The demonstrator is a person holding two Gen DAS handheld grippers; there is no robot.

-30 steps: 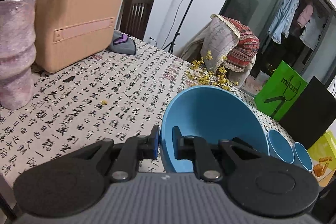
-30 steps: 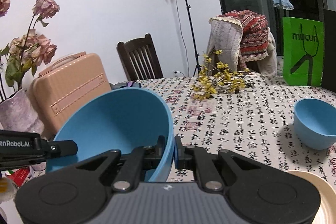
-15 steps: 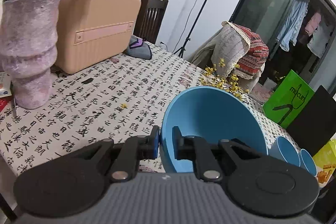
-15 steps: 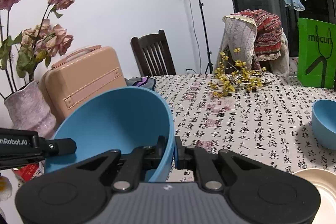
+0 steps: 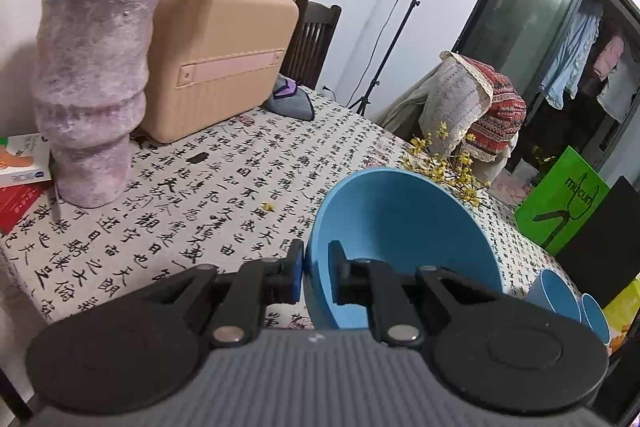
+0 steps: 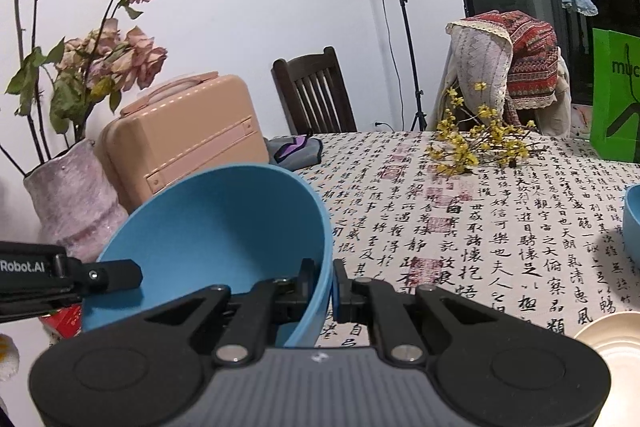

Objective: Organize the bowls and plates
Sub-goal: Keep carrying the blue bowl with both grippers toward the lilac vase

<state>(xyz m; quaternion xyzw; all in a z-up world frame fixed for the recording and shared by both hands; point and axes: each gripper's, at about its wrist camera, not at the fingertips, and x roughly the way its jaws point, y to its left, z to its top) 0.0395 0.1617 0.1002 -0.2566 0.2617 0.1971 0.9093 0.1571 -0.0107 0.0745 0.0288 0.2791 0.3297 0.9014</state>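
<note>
A large blue bowl hangs tilted above the calligraphy tablecloth, held from both sides. My left gripper is shut on its left rim, one finger inside and one outside. My right gripper is shut on the opposite rim of the same blue bowl. The left gripper's fingertip shows at the bowl's far side in the right wrist view. Two small blue bowls stand on the table at the right, and a cream plate lies at the lower right.
A pinkish vase with dried roses and a peach suitcase stand at the table's left end, with boxes beside the vase. A yellow-flowered branch and a green bag lie at the far side. A dark chair stands behind.
Both grippers have carried the blue bowl leftward along the table toward the vase end. The vase and suitcase loom nearer, and the small blue bowl has slid to the right edge.
</note>
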